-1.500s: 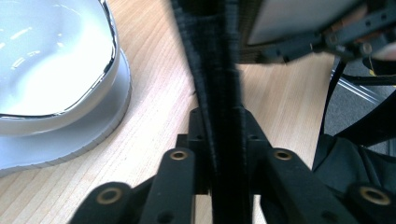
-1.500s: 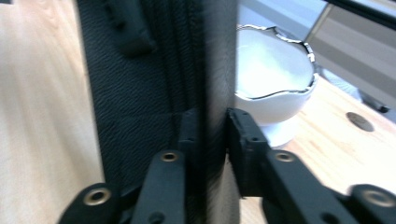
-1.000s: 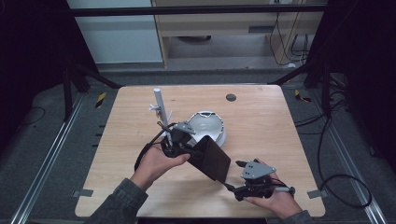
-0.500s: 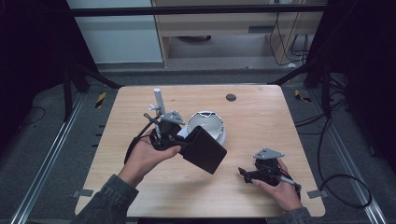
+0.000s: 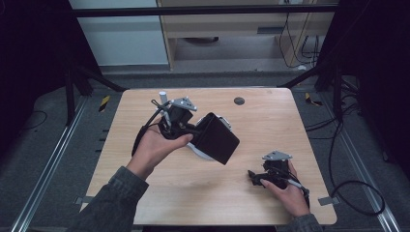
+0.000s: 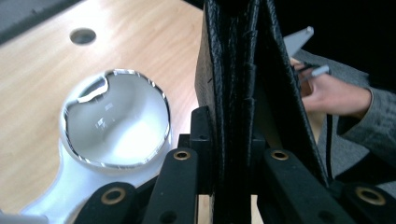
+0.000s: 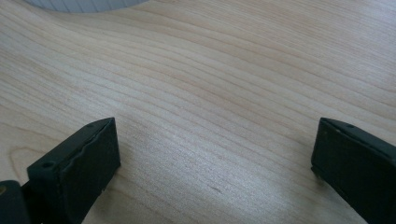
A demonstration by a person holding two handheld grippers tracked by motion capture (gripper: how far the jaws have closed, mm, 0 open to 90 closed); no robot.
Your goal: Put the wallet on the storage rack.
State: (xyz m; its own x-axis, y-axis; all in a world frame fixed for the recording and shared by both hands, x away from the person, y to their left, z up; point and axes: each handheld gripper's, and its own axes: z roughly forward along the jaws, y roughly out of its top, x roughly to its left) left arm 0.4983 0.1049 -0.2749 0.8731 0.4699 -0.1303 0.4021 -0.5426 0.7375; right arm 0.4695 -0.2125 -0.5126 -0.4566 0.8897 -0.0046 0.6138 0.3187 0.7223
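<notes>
Wallet (image 5: 216, 139), black, leathery, looks light and floppy, pinched at its edge in your left gripper (image 6: 233, 163) above the white dish (image 6: 116, 123); grip the folded spine; right gripper (image 7: 215, 168) spread, empty.

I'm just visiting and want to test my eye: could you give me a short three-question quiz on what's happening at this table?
1. True or false: the right gripper is clamped on the black wallet.
2. Which gripper holds the wallet? A) left B) right C) neither
3. Fill in: beside the wallet in the left gripper view lies a white dish with a shiny ____ dome.

Key
1. False. Its jaws stand wide apart over bare table.
2. A. The left gripper has its jaws pressed on the wallet's folded edge.
3. Glass, or at least clear and reflective.
</notes>
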